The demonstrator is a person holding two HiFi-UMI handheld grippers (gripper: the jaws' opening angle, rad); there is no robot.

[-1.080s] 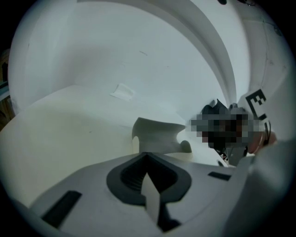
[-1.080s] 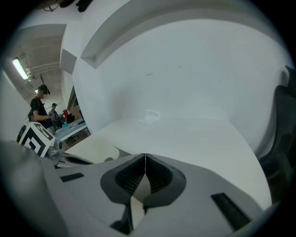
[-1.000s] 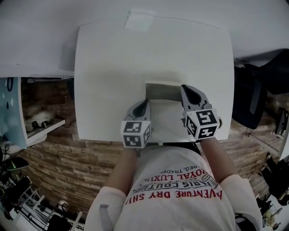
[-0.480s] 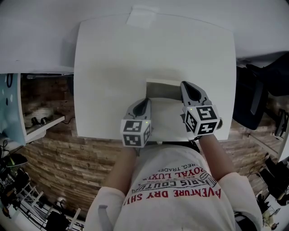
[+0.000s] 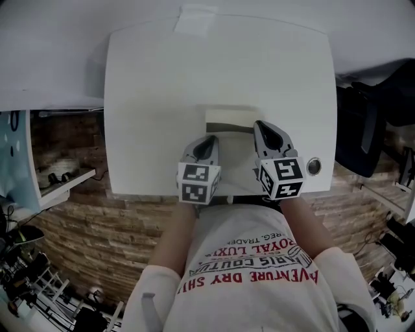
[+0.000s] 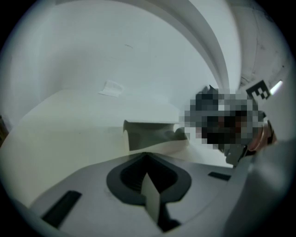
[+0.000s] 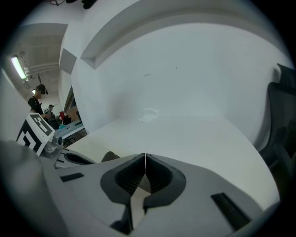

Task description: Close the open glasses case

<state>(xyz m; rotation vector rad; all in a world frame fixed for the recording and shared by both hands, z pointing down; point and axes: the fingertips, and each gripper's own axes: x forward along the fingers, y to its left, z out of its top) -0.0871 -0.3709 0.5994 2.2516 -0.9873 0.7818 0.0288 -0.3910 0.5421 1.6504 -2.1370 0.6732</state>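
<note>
The open glasses case (image 5: 233,159) is cream-white and lies near the front edge of the white table (image 5: 162,84), with one flap standing up along its far side (image 5: 228,120). My left gripper (image 5: 207,142) rests at the case's left edge, its jaws together. My right gripper (image 5: 261,128) is at the case's right edge, also shut. In the left gripper view the shut jaws (image 6: 145,159) sit just over the case's near flap, and the standing wall (image 6: 152,136) is ahead. In the right gripper view the jaws (image 7: 145,157) meet at the tips, with bare table beyond.
A pale paper patch (image 5: 194,19) lies at the table's far edge. A round metal grommet (image 5: 314,166) sits at the front right corner. A black chair (image 5: 369,123) stands to the right, a shelf (image 5: 26,162) to the left, and the floor below is brick-patterned.
Both grippers have drawn a little closer together over the case. The right one has moved left and uncovered the grommet. The case lies in the same place.
</note>
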